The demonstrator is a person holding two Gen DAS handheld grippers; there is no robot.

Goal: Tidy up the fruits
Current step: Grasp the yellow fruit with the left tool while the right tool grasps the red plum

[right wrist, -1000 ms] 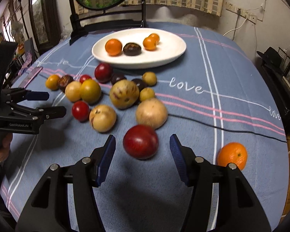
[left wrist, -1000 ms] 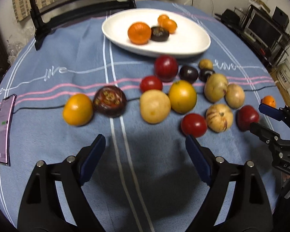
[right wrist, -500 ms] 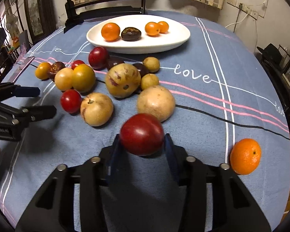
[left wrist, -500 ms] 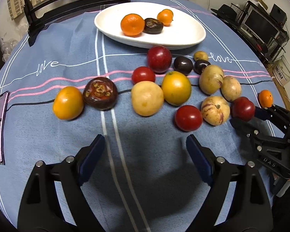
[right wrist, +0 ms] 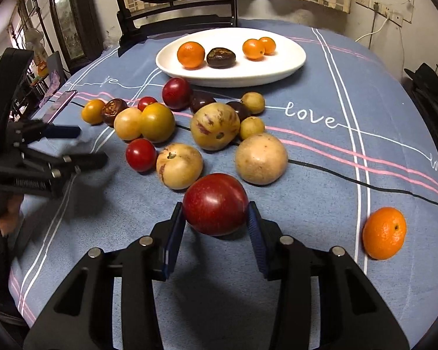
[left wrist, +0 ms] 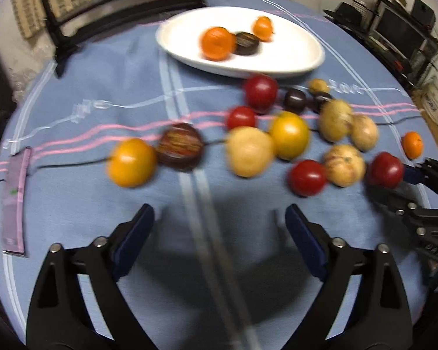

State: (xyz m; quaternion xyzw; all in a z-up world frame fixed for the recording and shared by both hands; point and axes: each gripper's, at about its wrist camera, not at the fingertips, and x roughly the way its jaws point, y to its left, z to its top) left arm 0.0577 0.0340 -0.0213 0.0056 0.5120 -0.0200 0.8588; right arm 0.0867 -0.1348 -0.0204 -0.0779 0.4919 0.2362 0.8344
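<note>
My right gripper (right wrist: 216, 213) is shut on a dark red round fruit (right wrist: 216, 202) that rests on the blue tablecloth, with a pad pressed on each side. The left wrist view shows the same fruit (left wrist: 385, 169) at the far right, in the right gripper (left wrist: 392, 179). My left gripper (left wrist: 219, 213) hovers over bare cloth, its jaws opening with nothing between them. It also shows in the right wrist view as the left gripper (right wrist: 87, 145). A white oval plate (right wrist: 289, 61) at the back holds three small oranges and a dark fruit. Several red, yellow, tan and dark fruits lie between plate and grippers.
A lone orange (right wrist: 384, 233) sits on the cloth to the right of the held fruit. A phone (left wrist: 13, 198) lies near the table's left edge. A black chair back (right wrist: 175, 14) stands behind the plate. A thin black cable (right wrist: 365, 185) crosses the cloth.
The right gripper has closed its jaws onto the dark red fruit, which earlier lay loose between them. The left gripper's jaws have spread a little wider; its view is now blurred.
</note>
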